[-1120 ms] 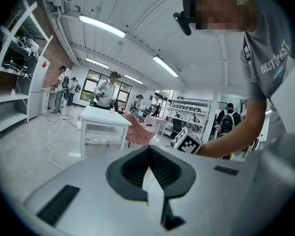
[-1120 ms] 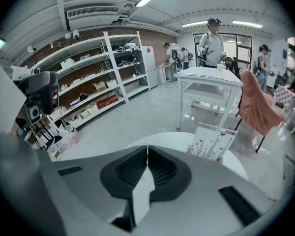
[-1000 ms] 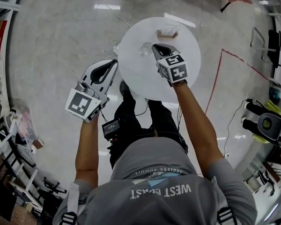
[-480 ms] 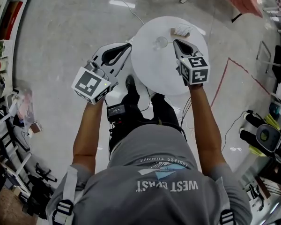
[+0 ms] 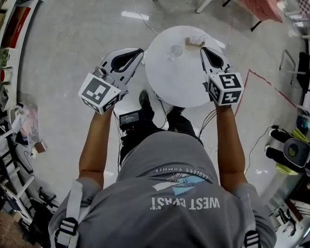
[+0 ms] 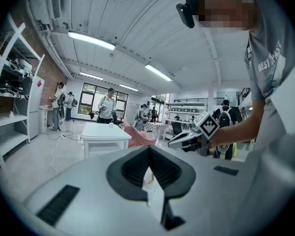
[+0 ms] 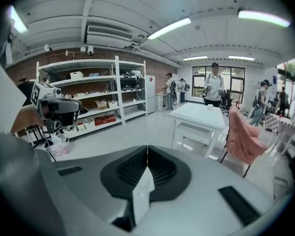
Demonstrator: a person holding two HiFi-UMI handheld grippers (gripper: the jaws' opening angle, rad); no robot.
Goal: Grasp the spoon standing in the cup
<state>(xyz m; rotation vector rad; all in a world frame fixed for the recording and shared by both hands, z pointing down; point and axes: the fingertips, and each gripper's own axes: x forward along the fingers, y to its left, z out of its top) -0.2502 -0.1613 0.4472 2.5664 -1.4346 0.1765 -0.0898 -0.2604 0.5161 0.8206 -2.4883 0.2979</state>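
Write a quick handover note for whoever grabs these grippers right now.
Left gripper: shut, empty, held beside the round table's left edge.
Right gripper: shut, empty, above the table, right of the cup.
The cup stands toward the table's far side. The spoon is too small to make out in it.
Done: nothing grasped yet.
Left: open a gripper, bring it down to the cup, close on the spoon.

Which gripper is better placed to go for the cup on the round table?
Right, narrowly. The right gripper hangs over the table near the cup, jaws shut; the left gripper sits off the table's left edge, also shut. Either must open first.
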